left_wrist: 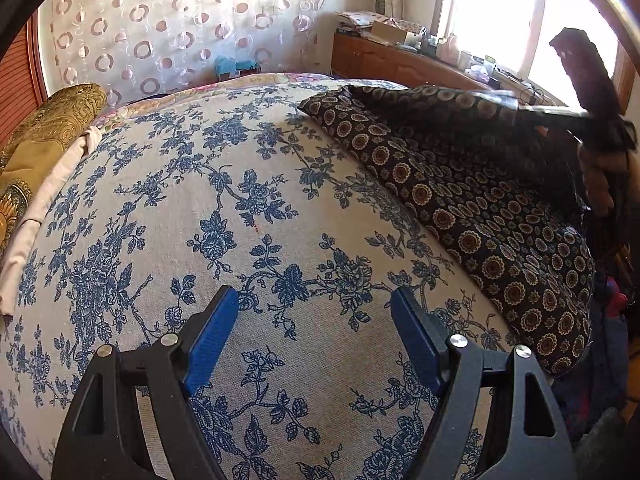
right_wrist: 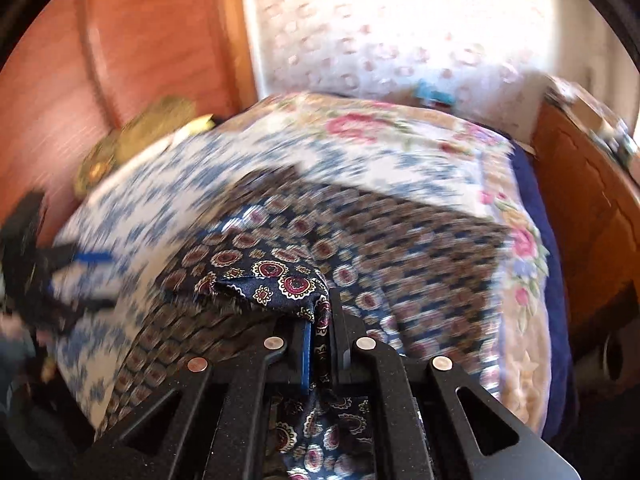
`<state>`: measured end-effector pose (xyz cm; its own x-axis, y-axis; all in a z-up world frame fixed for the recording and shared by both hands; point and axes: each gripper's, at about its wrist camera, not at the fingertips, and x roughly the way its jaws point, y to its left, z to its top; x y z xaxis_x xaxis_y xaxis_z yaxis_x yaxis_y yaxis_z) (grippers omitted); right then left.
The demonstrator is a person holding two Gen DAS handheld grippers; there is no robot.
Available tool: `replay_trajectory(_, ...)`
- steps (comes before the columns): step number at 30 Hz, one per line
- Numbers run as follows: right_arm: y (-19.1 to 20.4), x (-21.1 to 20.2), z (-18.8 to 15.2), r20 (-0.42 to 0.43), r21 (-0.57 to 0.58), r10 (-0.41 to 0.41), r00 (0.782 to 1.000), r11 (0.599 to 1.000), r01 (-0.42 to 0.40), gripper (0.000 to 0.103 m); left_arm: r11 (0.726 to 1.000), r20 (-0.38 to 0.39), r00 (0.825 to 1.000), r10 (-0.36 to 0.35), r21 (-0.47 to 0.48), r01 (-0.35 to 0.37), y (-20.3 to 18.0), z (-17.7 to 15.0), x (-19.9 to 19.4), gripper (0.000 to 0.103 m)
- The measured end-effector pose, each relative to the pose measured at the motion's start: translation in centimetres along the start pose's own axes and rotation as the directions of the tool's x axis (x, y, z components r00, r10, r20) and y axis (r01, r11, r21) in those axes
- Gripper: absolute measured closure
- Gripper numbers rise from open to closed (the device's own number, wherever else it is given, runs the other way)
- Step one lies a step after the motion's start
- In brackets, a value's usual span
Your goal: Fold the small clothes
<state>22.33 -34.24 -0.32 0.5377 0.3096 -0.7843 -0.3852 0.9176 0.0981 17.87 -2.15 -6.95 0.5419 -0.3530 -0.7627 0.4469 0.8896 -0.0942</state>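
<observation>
A dark navy garment with round medallion prints [left_wrist: 472,184] lies along the right side of a bed with a blue floral sheet [left_wrist: 200,208]. My left gripper [left_wrist: 314,308] is open and empty, hovering over the bare sheet, left of the garment. My right gripper [right_wrist: 320,316] is shut on a bunched corner of the garment [right_wrist: 272,280] and holds it lifted; the rest of the cloth trails over the bed. The right gripper also shows in the left wrist view [left_wrist: 588,112] at the far right, raising the cloth's edge. The left gripper [right_wrist: 76,276] shows blurred at the left of the right wrist view.
A gold patterned pillow [left_wrist: 44,128] and a white cloth [left_wrist: 36,216] lie at the bed's left edge. A wooden cabinet [left_wrist: 400,60] with clutter stands beyond the bed under a bright window. A circle-patterned curtain [left_wrist: 180,20] hangs behind. A wooden headboard [right_wrist: 100,40] is at left.
</observation>
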Motion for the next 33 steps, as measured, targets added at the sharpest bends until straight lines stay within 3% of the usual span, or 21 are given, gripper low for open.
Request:
replay_trajectory(5, -4.7, 1.7, 0.9, -0.026, 0.118, -0.116, 0.993, 0.986, 0.118, 0.096, 1.0, 0.001, 1.0, -0.001, -0.002, 0.001, -0.1, 0.0, 0.0, 0.024)
replay_trajectory(8, -5.1, 2.6, 1.2, -0.037, 0.135, -0.168, 0.985, 0.976, 0.171, 0.079, 1.0, 0.001, 1.0, 0.0, -0.001, 0.0, -0.1, 0.0, 0.0, 0.024)
replay_trajectory(12, -5.9, 1.9, 1.7, 0.005, 0.187, -0.227, 0.974, 0.957, 0.222, 0.071, 1.0, 0.0, 1.0, 0.003, 0.001, -0.003, -0.1, 0.0, 0.1, 0.024)
replay_trajectory(15, -6.8, 0.5, 1.3, 0.044, 0.24, -0.269, 0.962, 0.938, 0.252, 0.07, 1.0, 0.001, 1.0, 0.003, 0.0, -0.003, -0.1, 0.0, 0.1, 0.024)
replay_trajectory(20, -5.4, -0.1, 0.5, 0.054, 0.209, -0.265, 0.963, 0.946, 0.249, 0.068, 1.0, 0.001, 1.0, 0.004, 0.001, -0.004, -0.1, 0.0, 0.1, 0.024)
replay_trajectory(22, -4.8, -0.5, 0.2, 0.077, 0.192, -0.211, 0.974, 0.962, 0.193, 0.057, 1.0, 0.0, 1.0, 0.005, 0.002, -0.005, -0.1, 0.0, 0.1, 0.024)
replay_trajectory(24, -3.8, -0.7, -0.1, 0.094, 0.174, -0.15, 0.984, 0.976, 0.132, 0.056, 1.0, 0.0, 1.0, 0.005, 0.002, -0.005, -0.1, -0.1, 0.0, 0.024)
replay_trajectory(28, -0.8, -1.1, -0.1, 0.129, 0.084, -0.127, 0.983, 0.99, 0.117, 0.049, 1.0, 0.001, 1.0, 0.005, 0.002, -0.005, -0.1, -0.1, 0.0, 0.024)
replay_trajectory(33, 3.1, -1.5, -0.5, 0.158, -0.037, -0.156, 0.975, 0.986, 0.164, 0.043, 1.0, -0.003, 1.0, 0.013, 0.001, -0.013, -0.2, 0.0, 0.0, 0.024)
